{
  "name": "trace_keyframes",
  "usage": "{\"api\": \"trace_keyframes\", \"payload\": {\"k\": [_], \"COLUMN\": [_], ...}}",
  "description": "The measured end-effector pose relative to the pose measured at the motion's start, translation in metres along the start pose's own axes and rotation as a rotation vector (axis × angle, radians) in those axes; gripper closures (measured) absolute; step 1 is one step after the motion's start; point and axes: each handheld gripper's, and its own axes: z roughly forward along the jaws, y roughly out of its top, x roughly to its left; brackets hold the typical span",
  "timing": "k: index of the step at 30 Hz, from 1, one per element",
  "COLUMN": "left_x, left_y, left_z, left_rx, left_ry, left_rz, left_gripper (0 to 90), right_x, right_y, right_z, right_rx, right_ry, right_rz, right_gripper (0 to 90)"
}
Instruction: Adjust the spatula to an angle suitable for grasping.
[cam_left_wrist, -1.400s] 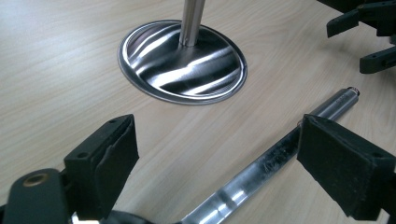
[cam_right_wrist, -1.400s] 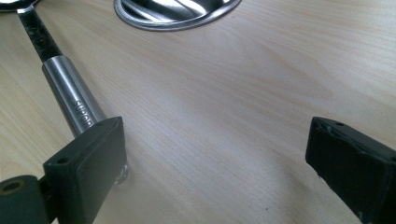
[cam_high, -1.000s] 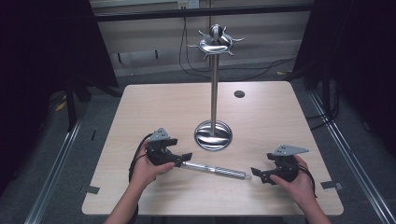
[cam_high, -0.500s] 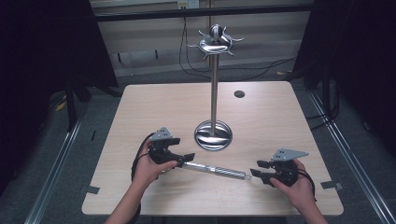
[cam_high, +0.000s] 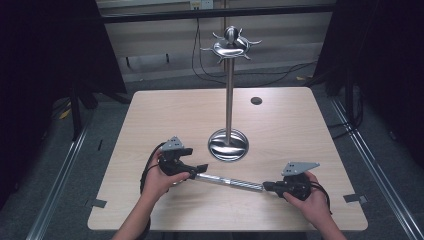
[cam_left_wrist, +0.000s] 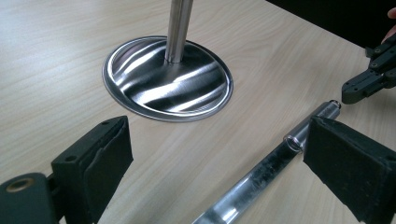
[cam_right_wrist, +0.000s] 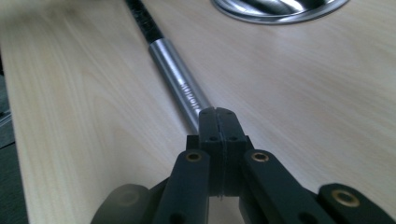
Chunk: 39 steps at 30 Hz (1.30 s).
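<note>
**Right jaws close at the tip of the loose steel tube**

We see a metal tube (cam_high: 227, 181) lying flat on the wooden table (cam_high: 175, 115), running from lower left of centre toward the lower right of the high view, just in front of the round base of the upright steel stand (cam_high: 228, 145). The stand carries a hooked crown at its top, so we judge the tube to be a spare pole section for it.

Our right gripper (cam_high: 272, 186) has just been closing, and in the right gripper view its jaws are pressed together right at the tube's near end (cam_right_wrist: 180, 88). The pads meet flush, so we cannot tell whether they nip the very tip or merely butt against it.

Our left gripper (cam_high: 197, 169) sits over the tube's other end with its jaws spread wide; in the left gripper view the tube (cam_left_wrist: 261, 172) lies between them, nearer the right-hand pad (cam_left_wrist: 345, 163), untouched. We judge this hand waits to clamp once the far end is steadied, so the tube cannot roll.
</note>
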Motion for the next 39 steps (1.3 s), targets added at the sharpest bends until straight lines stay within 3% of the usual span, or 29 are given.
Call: {"api": "trace_keyframes", "payload": {"k": [5,8,21,26,34,39], "left_x": [0.000,0.000,-0.006,-0.007,-0.010,-0.011], "left_y": [0.000,0.000,0.000,-0.002,-0.005,-0.007], "left_z": [-0.001,-0.002,-0.008,-0.012,-0.012,-0.011], "left_rx": [-0.002,-0.005,-0.008,-0.010,0.006,0.020], "left_ry": [0.003,0.004,0.009,0.015,0.020,0.020], "left_rz": [-0.003,-0.004,0.003,0.008,0.008,0.012], "left_gripper": [8.0,8.3,8.6,8.6,8.9,9.0], "right_x": [0.001,-0.003,-0.015,-0.024,-0.037,-0.037], "right_y": [-0.001,-0.003,0.004,0.010,0.019,0.021], "right_z": [0.003,0.005,0.015,0.019,0.028,0.030], "right_rx": [0.024,0.030,0.011,0.012,-0.004,-0.009], "right_ry": [-0.007,-0.011,-0.042,-0.070,-0.136,-0.165], "right_rz": [-0.011,0.007,0.021,-0.002,0.014,0.023], "right_gripper": [90.0,90.0,90.0,90.0,90.0,86.8]}}
